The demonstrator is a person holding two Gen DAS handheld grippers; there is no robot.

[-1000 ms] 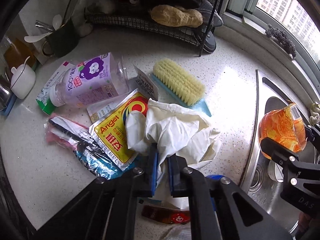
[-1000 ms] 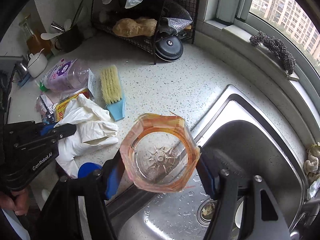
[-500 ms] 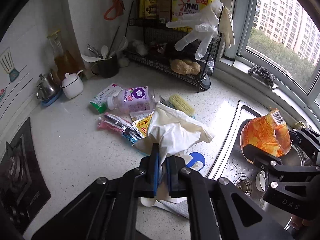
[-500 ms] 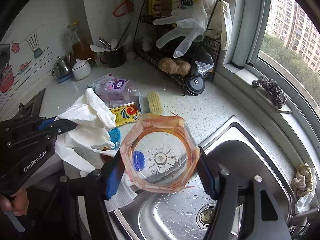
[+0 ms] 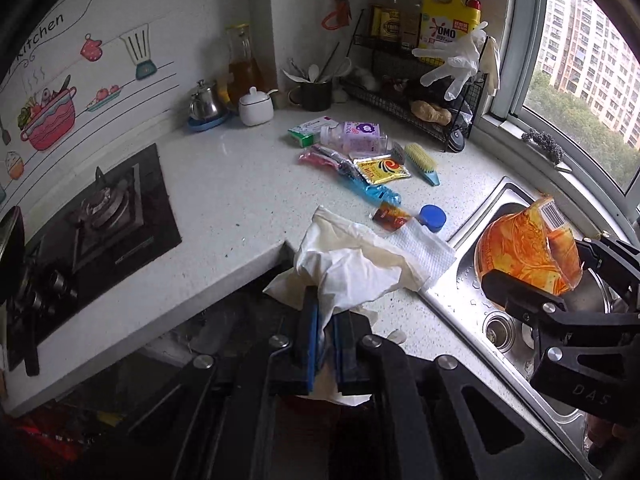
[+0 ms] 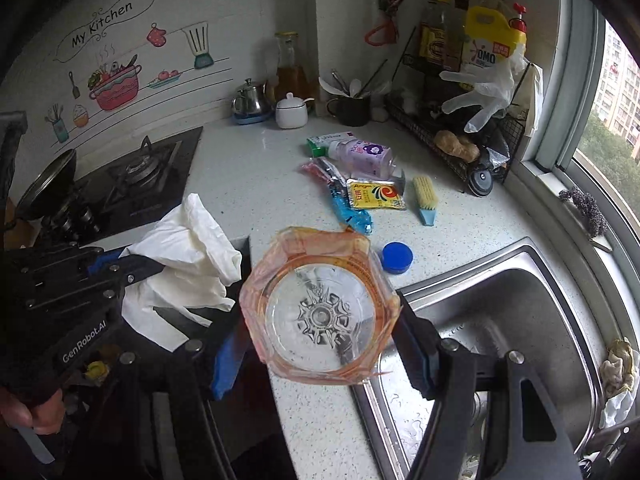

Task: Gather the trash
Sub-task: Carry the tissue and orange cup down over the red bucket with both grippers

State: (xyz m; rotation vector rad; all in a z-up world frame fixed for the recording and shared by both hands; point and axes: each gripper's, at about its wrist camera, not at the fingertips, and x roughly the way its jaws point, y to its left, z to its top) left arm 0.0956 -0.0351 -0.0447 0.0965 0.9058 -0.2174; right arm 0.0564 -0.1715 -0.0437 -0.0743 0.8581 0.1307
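While your left claw [image 5: 326,330] pinches the crumpled white glove [image 5: 348,264] between nearly closed blue pads, the glove bunches up just ahead of the fingertips, above the counter edge [image 5: 224,276]. Your right claw [image 6: 324,344] clamps the orange-wrapped clear bottle [image 6: 320,308] across its sides, its base facing the camera. Beyond both claws, more trash lies on the counter: a blue cap [image 6: 397,257], a yellow packet [image 6: 374,196], a purple bottle [image 6: 360,154]. Right of the right claw sits the sink [image 6: 520,300].
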